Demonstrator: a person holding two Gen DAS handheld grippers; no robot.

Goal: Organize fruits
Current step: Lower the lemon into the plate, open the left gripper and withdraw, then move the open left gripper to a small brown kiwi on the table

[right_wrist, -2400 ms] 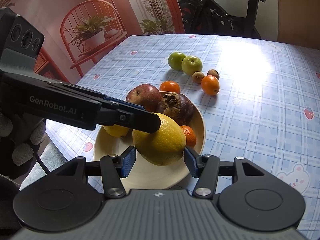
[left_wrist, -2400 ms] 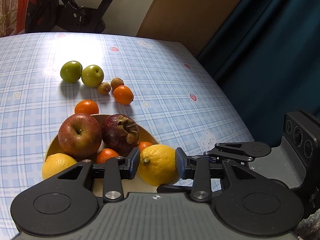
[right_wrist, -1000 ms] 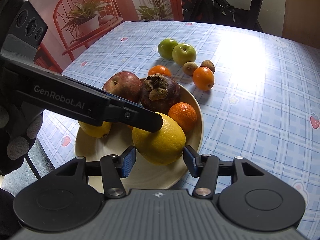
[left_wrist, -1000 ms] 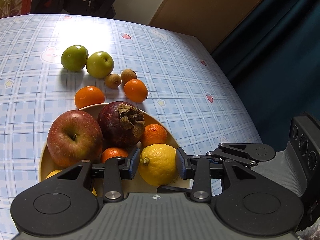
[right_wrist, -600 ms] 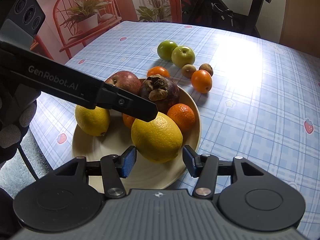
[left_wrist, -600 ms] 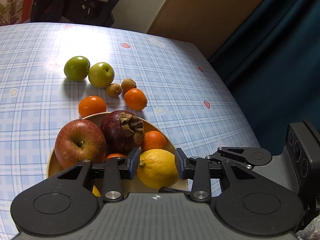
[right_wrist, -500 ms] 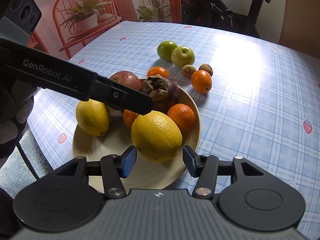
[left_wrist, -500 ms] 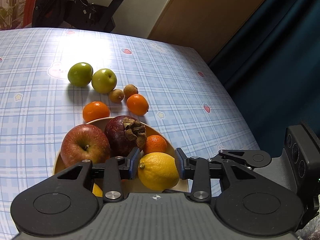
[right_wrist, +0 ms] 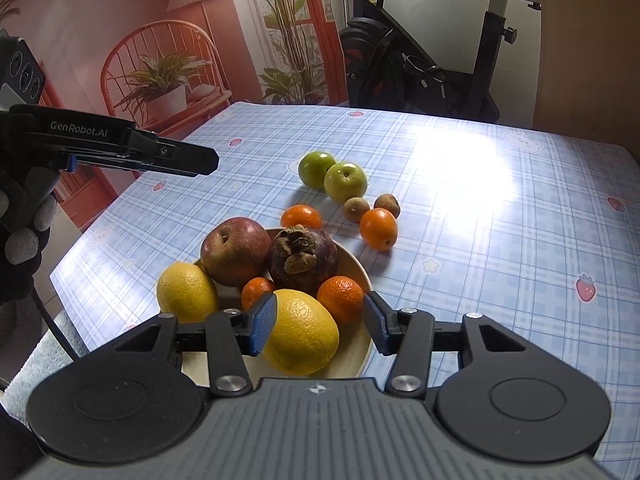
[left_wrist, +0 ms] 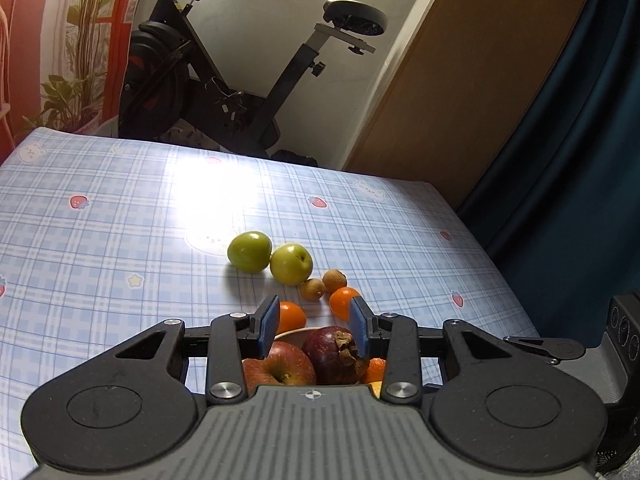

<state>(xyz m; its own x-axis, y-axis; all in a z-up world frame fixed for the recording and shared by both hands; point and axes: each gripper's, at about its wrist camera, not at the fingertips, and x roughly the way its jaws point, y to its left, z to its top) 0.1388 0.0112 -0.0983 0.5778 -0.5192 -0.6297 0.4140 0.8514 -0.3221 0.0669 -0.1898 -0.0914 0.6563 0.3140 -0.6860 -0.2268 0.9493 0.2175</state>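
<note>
A cream plate (right_wrist: 354, 262) holds a red apple (right_wrist: 234, 250), a dark mangosteen (right_wrist: 302, 260), two small oranges and two lemons. The near lemon (right_wrist: 300, 332) lies on the plate between the fingers of my right gripper (right_wrist: 318, 326). Its jaws are closing; the right pad stands apart from the lemon. My left gripper (left_wrist: 314, 324) hangs above the plate, open and empty, also visible as the left gripper (right_wrist: 200, 160) at upper left. Past the plate, two green apples (right_wrist: 346, 182), two small brown fruits (right_wrist: 356, 208) and two oranges (right_wrist: 378, 228) lie on the cloth.
The table wears a blue checked cloth (right_wrist: 480, 240). An exercise bike (left_wrist: 240, 80) stands beyond its far edge, a dark curtain (left_wrist: 580, 160) to the right, a red chair with a plant (right_wrist: 160, 80) to the left. A gloved hand (right_wrist: 24, 232) grips the left tool.
My left gripper has risen and tipped upward off the near lemon, which stays on the plate and has dropped out of its view. My right gripper rose slightly and its jaws narrowed.
</note>
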